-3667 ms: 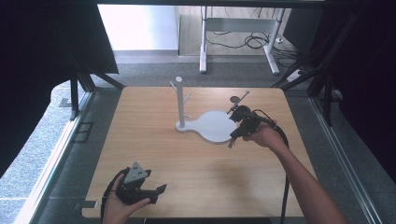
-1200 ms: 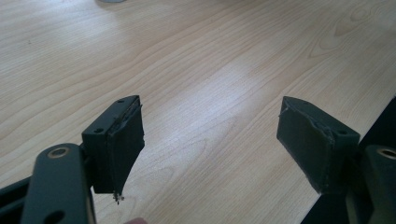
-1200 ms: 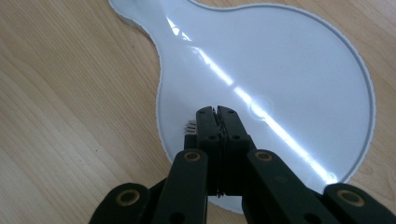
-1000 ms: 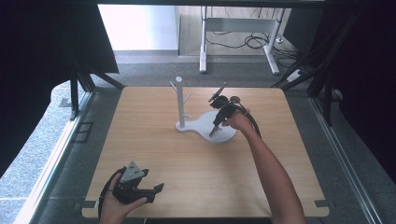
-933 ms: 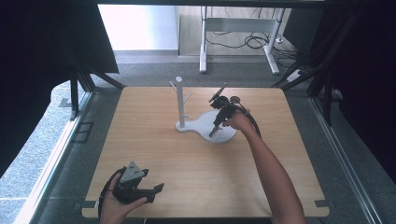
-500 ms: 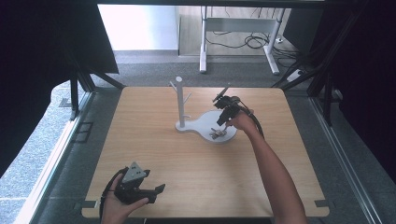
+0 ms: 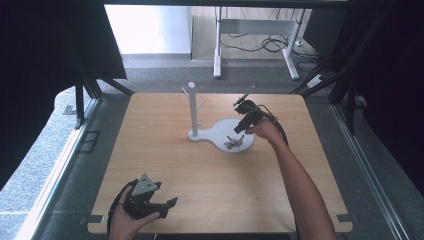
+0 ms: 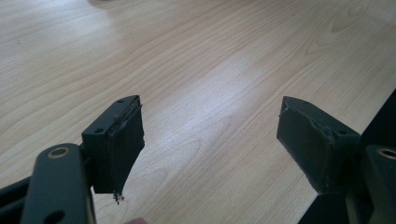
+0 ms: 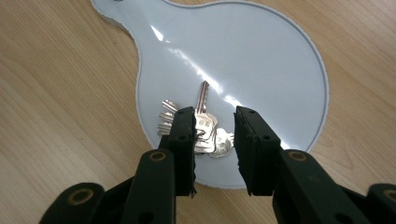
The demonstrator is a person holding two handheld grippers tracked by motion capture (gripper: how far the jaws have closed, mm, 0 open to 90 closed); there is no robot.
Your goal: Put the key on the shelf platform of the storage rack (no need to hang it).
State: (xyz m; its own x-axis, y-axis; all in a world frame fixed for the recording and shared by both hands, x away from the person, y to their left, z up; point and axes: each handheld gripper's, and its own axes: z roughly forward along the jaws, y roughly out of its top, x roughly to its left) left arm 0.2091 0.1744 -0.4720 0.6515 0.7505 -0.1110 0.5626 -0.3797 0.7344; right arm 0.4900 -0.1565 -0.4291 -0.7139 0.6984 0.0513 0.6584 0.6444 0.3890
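Bunch of keys [image 9: 198, 128] lying flat on the round white dish of the stand [image 9: 261, 60], toward its near edge, with the upright post [image 7: 192, 107] and its pegs off to the far-left end of that base. Right gripper [image 9: 214, 140] hanging just above the keys, jaws having just been opening, parted now with nothing clenched between them, keys loose on the dish underneath. Left gripper [image 8: 210, 149] parked near the front edge of the wooden table [image 7: 165, 150], jaws spread wide, empty. Main risk, probably: lifting away carelessly and catching the ring on a pad, dragging the bunch off the dish rim onto the table. Also possible: nudging the light stand sideways with a jaw tip, since nothing is bracing it.
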